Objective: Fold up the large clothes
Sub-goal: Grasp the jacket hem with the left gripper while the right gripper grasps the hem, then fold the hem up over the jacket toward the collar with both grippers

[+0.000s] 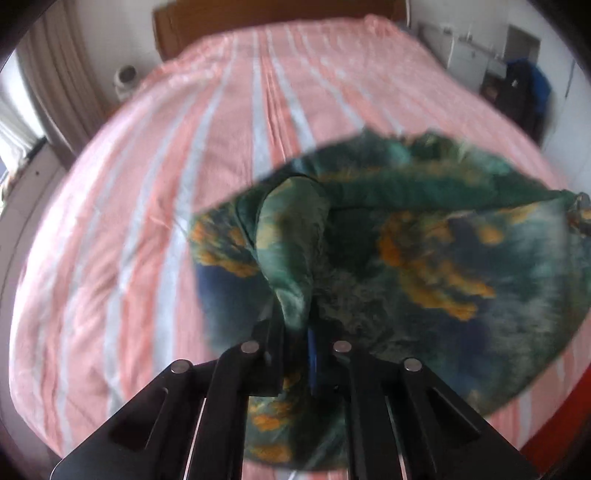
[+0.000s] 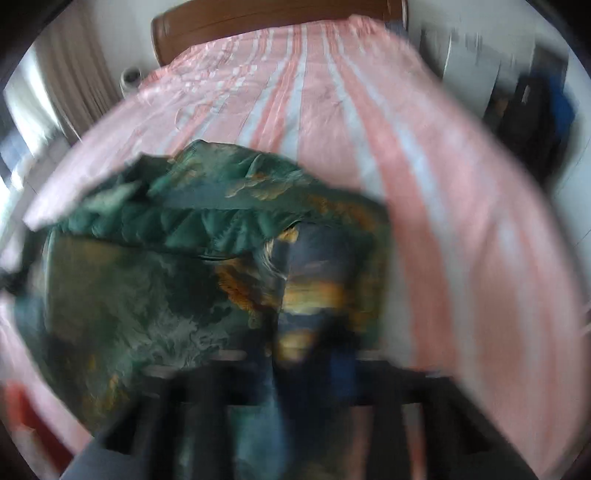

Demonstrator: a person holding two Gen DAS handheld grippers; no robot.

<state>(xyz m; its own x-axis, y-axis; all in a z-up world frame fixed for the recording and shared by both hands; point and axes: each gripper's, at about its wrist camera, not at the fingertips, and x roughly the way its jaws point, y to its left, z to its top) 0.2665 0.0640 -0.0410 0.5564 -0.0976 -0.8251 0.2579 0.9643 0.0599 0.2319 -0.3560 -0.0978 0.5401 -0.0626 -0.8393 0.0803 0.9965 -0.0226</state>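
Left tongs (image 1: pixel 295 332) clamped, angled down; right tongs (image 2: pixel 314 354) likewise, blurred.

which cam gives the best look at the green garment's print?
Left wrist. The green garment is fairly sharp there, orange patches clear, a bunched fold pinched in the shut left gripper above the striped bedspread. Right wrist shows the same garment motion-blurred; the right gripper is smeared, apparently shut on cloth.

a home bedroom — striped bed (image 1: pixel 221 147), wooden headboard (image 2: pixel 221 26), curtains (image 1: pixel 62 74).
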